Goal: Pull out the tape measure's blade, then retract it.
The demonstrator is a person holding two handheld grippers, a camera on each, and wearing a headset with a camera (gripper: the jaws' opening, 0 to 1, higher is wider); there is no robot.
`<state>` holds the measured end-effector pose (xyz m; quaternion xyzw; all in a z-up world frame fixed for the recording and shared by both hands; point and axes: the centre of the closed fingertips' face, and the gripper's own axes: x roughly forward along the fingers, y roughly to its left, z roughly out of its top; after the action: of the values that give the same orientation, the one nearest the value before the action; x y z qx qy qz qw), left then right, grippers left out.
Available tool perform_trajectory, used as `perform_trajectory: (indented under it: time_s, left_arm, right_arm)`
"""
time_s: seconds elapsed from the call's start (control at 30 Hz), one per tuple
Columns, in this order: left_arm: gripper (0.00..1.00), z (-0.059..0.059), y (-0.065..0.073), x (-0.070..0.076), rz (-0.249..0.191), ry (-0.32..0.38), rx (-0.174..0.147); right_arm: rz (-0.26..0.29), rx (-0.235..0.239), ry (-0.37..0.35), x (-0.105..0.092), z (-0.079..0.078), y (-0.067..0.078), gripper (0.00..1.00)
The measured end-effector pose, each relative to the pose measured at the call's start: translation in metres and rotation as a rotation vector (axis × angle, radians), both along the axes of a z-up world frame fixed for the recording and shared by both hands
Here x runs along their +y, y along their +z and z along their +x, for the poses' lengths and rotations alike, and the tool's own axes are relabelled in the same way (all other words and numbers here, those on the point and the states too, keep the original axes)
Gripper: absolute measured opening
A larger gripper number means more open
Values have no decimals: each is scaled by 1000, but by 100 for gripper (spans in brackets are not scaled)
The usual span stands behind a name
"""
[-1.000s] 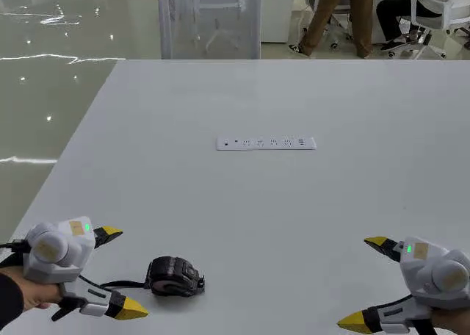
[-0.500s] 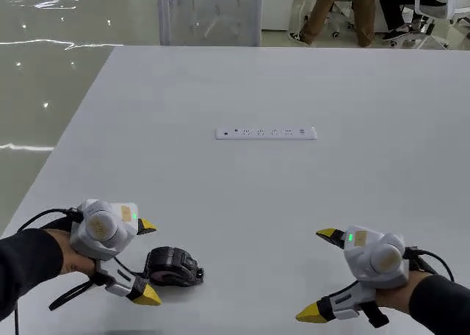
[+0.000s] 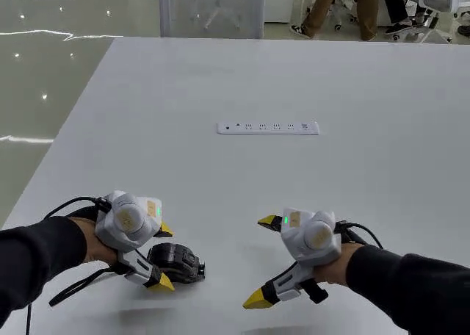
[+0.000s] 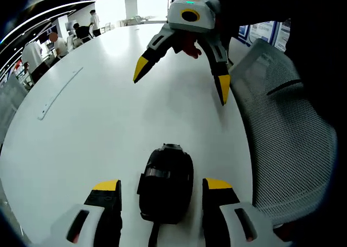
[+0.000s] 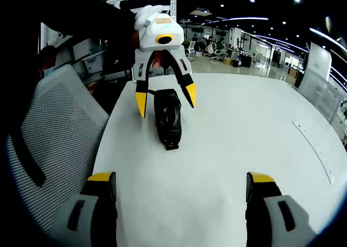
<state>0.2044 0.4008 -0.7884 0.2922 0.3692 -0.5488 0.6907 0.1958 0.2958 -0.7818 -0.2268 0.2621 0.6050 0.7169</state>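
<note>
On the white tabletop (image 3: 308,70), near its front edge, the left tool (image 3: 164,258) stands wide open around the black tape measure (image 3: 182,263), not yet gripping it. The right tool (image 3: 261,260) is also wide open and empty. If the left jaws close off-centre, the case may slide or turn away.

Smooth matt white table (image 3: 294,78); matt black, ribbed plastic tape measure (image 4: 165,182); grey woven mesh chair back (image 4: 282,149).

Overhead plus opposed — shared tape measure (image 4: 165,184)
</note>
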Motion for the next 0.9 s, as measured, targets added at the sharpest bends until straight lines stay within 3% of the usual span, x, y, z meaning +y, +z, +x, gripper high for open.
perform_trajectory:
  time_s: [0.1, 0.17, 0.23, 0.27, 0.63, 0.73, 0.9]
  left_arm:
    - [53, 0, 0, -3, -4, -10, 5]
    - [43, -4, -3, -4, 14, -6, 54]
    - [35, -1, -3, -7, 22, -39, 10]
    - [35, -3, -4, -5, 36, -53, 7]
    - [33, -4, -5, -4, 50, -39, 20]
    - [33, -4, -5, -4, 47, -37, 18]
    - [33, -3, -5, -5, 28, -23, 28]
  right_arm:
    - [-22, 11, 25, 10, -1, -7, 95]
    - [-30, 29, 26, 16, -2, -12, 95]
    - [-32, 33, 32, 21, -2, -13, 93]
    - [-33, 33, 40, 25, -3, -15, 92]
    - [-20, -2, 82, 55, 1, -16, 75]
    - [-39, -20, 101, 60, 1, -21, 70]
    - [-66, -30, 133, 66, -1, -28, 53]
